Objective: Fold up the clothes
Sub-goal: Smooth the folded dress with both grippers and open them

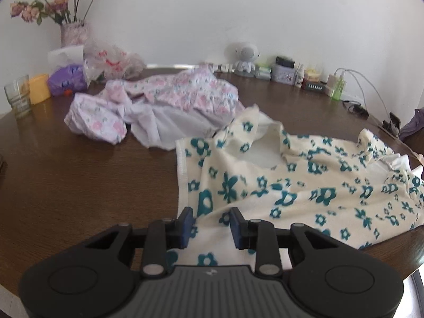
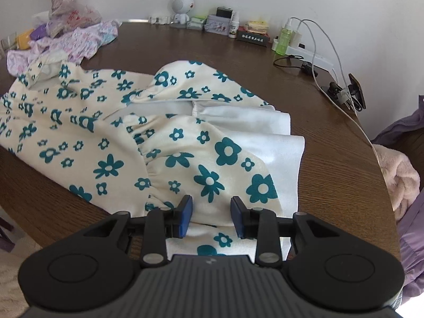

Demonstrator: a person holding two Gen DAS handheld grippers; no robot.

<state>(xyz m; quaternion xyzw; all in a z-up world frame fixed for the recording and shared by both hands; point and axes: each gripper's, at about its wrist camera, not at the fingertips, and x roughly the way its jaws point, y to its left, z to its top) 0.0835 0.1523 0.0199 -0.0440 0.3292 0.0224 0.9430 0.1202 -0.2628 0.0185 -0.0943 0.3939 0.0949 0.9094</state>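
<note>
Left gripper (image 1: pixel 212 225): jaws sitting partly apart, blue pads (image 1: pixel 185 228) not pressing anything, cream floral dress (image 1: pixel 291 185) lying under and between them at its near edge. Right gripper (image 2: pixel 212 217): same gap, pads (image 2: pixel 186 218) clear of the cloth, hovering over the dress (image 2: pixel 119 137) skirt end near the table edge; nothing is being held by either.

The dress is lying spread across the brown wooden table (image 1: pixel 92 185).

Only the left view is showing the neck opening (image 1: pixel 262 156) and the crumpled pink floral garment (image 1: pixel 159 106) in full, plus a glass (image 1: pixel 18 96) and yellow cup (image 1: pixel 39 88).

Only the right view is showing the white lining (image 2: pixel 254 129) folded out at the hem, the power strip with cables (image 2: pixel 312 55), a clip (image 2: pixel 344 92) at the table edge, and a pink blanket (image 2: pixel 400 177) off the table.
</note>
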